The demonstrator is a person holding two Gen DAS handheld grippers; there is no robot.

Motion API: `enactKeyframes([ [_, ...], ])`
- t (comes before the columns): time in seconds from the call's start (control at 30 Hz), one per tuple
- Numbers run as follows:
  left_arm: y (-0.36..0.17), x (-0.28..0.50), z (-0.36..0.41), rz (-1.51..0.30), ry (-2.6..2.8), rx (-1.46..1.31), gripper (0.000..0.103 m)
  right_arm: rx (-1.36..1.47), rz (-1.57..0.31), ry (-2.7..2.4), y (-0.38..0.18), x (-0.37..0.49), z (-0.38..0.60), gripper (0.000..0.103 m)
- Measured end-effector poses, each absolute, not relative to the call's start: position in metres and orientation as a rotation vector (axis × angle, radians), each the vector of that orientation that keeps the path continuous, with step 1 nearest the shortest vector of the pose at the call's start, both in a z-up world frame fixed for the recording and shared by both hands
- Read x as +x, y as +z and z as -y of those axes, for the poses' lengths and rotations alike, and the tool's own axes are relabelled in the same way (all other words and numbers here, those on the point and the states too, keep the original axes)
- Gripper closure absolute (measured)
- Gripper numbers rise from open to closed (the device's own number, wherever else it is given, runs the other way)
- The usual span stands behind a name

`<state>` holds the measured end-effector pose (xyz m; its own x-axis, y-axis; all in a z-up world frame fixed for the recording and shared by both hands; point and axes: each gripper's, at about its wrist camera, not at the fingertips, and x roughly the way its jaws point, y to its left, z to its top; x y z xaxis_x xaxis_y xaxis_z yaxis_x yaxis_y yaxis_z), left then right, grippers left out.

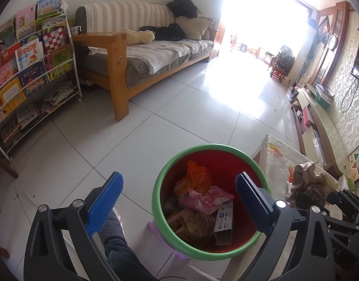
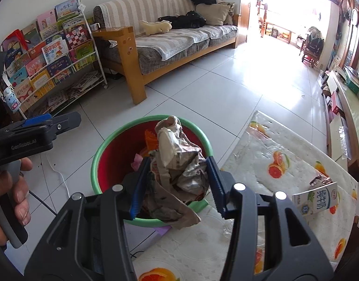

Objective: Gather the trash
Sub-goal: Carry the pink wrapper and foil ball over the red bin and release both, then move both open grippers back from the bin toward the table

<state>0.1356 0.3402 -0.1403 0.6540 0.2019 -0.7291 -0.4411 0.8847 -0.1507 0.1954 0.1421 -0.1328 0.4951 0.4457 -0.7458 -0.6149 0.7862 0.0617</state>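
Right wrist view: the right gripper (image 2: 177, 182) is clamped narrow on a crumpled wad of brown and silvery paper wrapping (image 2: 177, 164), both blue pads pressing its sides. The wad stands taller than wide, its top poking above the fingers and a loose flap hanging below them. It hangs over the near rim of the round red bin with a green rim (image 2: 99, 157), which stands on the tiled floor just off the left edge of the low table with a white fruit-print cover (image 2: 273, 145). The bin's mouth lies ahead and slightly left of the wad, so I judge the drop needs only a short carry forward before letting go.

In the left wrist view, the left gripper (image 1: 179, 201) stands spread wide with nothing between its pads, hovering above the near side of the same bin, where an orange bag, pink wrapper and flattened cartons already lie. It sits left of the right gripper and may crowd the mouth.

A white and green milk carton (image 2: 315, 201) stands tilted near the table's right edge, with a scrap of foil wrapper behind it; the right hand is nearer to both. The floor beyond the bin is open.
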Motion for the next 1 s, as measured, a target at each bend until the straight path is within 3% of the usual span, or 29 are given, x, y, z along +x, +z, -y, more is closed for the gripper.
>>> enactKeyframes([
  [0.2,-0.139,0.122,-0.354,-0.756,0.394,-0.351,0.009,-0.245,-0.845,0.693,-0.144,0.200,-0.177,0.056],
  [0.3,-0.141,0.120,-0.359,-0.758,0.399,-0.360,0.009,-0.248,-0.852,0.709,-0.146,0.203,-0.188,0.050],
  [0.43,-0.142,0.118,-0.362,-0.755,0.402,-0.378,0.008,-0.262,-0.831,0.686,-0.144,0.203,-0.193,0.010],
  [1.0,-0.125,0.135,-0.302,-0.785,0.255,-0.325,0.008,-0.189,-0.787,0.559,-0.115,0.193,-0.102,0.005],
])
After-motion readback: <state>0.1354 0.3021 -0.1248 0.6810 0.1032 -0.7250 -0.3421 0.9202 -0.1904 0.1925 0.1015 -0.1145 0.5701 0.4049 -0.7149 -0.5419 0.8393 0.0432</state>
